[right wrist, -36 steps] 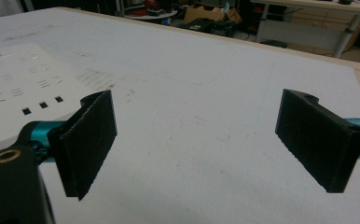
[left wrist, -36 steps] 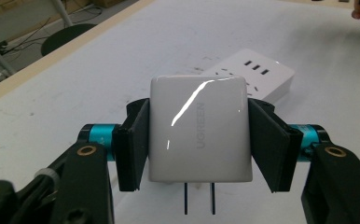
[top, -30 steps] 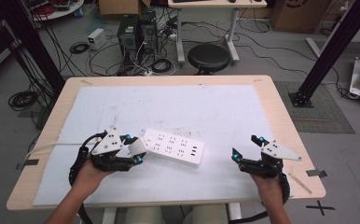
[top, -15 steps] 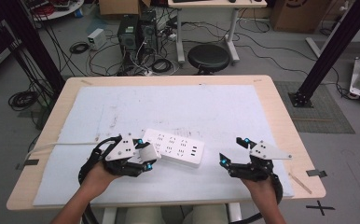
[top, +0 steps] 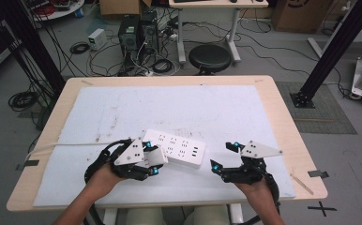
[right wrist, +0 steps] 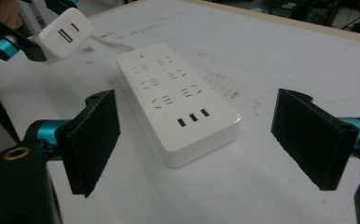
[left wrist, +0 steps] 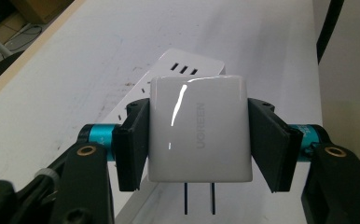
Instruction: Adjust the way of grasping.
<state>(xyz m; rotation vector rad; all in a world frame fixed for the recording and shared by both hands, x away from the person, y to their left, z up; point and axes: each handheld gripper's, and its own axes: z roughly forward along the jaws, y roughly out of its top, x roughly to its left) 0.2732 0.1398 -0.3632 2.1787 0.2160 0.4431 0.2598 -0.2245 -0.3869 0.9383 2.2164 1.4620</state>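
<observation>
Since a second ago, your left hand-held gripper (top: 154, 161) has carried the white USB charger (left wrist: 199, 128) rightward to the power strip's (top: 175, 148) near-left end, while your right hand-held gripper (top: 227, 158) closed in on the strip's right end. Left jaws clamp the charger's sides, prongs down; right jaws stand wide open and empty. You seem mid-approach near the table's front edge: next, steady the strip and align prongs with a socket.
</observation>
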